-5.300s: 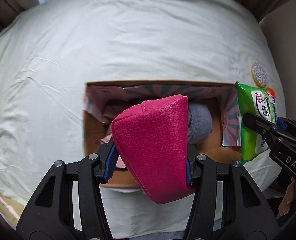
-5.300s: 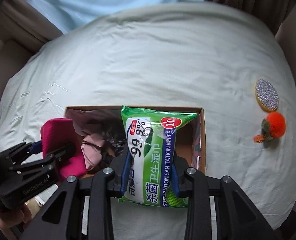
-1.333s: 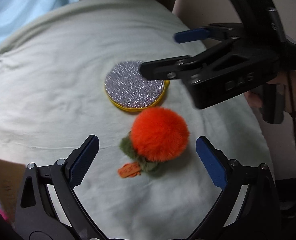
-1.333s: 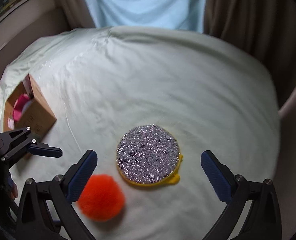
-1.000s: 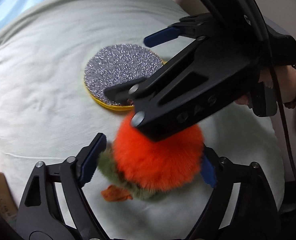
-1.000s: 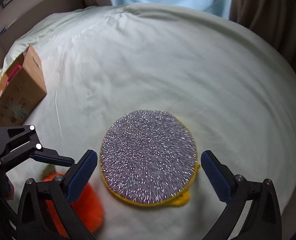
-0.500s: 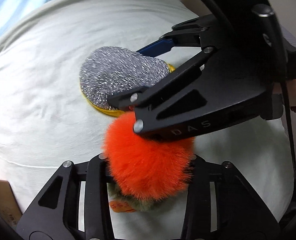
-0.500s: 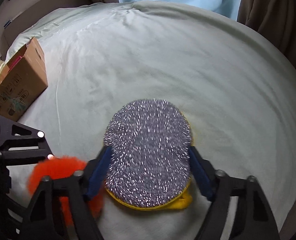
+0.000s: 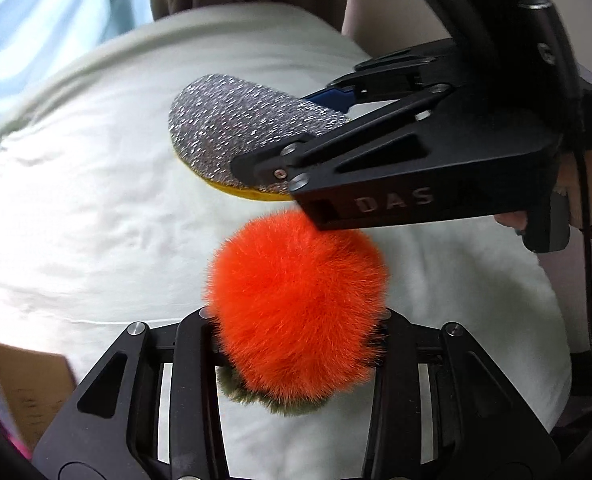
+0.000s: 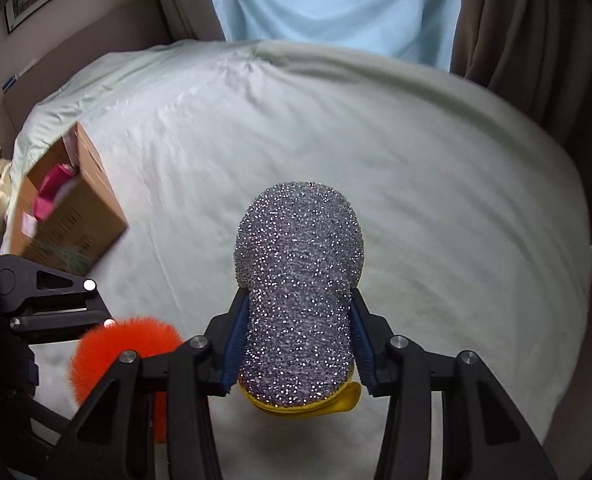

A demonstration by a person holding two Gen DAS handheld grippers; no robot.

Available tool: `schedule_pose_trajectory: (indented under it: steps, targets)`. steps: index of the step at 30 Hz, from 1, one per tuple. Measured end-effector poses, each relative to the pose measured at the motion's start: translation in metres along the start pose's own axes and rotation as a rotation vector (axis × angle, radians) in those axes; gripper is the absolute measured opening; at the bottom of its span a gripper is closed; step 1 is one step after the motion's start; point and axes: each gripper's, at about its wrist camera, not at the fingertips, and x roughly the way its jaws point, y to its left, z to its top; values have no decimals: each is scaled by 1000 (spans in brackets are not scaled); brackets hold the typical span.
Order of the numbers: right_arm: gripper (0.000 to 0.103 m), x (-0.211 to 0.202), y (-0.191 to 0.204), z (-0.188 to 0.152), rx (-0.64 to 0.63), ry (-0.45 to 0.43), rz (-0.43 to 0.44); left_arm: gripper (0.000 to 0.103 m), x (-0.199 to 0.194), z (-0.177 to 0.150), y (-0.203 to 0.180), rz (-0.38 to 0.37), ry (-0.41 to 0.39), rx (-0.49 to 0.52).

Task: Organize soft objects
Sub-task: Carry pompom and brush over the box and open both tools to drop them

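In the left wrist view, the left tongs at the bottom of the frame pinched the orange pompom, their fingers sunk into its fur; a second before they had stood spread on either side of it as it lay on the bed. The pompom now sat clear of the sheet, a green tuft showing beneath it. Just above it, the right tongs reached in from the upper right, clamping the glittery round sponge, which had bent into an arch where earlier it lay flat.

In the right wrist view, the right tongs at lower centre squeezed the sponge between their blue pads, and their jaws were closing further on it. This view alone showed the sponge's yellow underside curling out below, and the open cardboard box at the left edge with pink things inside; the left wrist view caught only a corner of that box at lower left. The pompom showed at lower left, partly hidden. Only the left wrist view showed the person's hand at the right edge. Farthest back hung pale blue and brown curtains.
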Motion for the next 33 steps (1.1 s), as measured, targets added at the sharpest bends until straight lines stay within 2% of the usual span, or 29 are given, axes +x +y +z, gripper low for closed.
schedule_pose_trajectory:
  steps: [4, 11, 14, 19, 25, 33]
  targets:
    - [42, -43, 12, 17, 29, -32, -11, 33, -40, 8, 0, 24, -42, -4]
    - [42, -132, 52, 57, 51, -73, -59, 33, -136, 14, 6, 61, -105, -31]
    - [42, -164, 79, 74, 33, -85, -86, 33, -177, 19, 20, 71, -127, -61]
    - [42, -202, 126, 100, 83, -129, -84, 33, -233, 13, 60, 118, -173, -124]
    - [42, -215, 190, 127, 177, -165, -70, 33, -293, -7, 121, 189, -187, -203]
    - [42, -169, 272, 150, 365, -125, -85, 33, -337, -52, 232, 245, -140, -269]
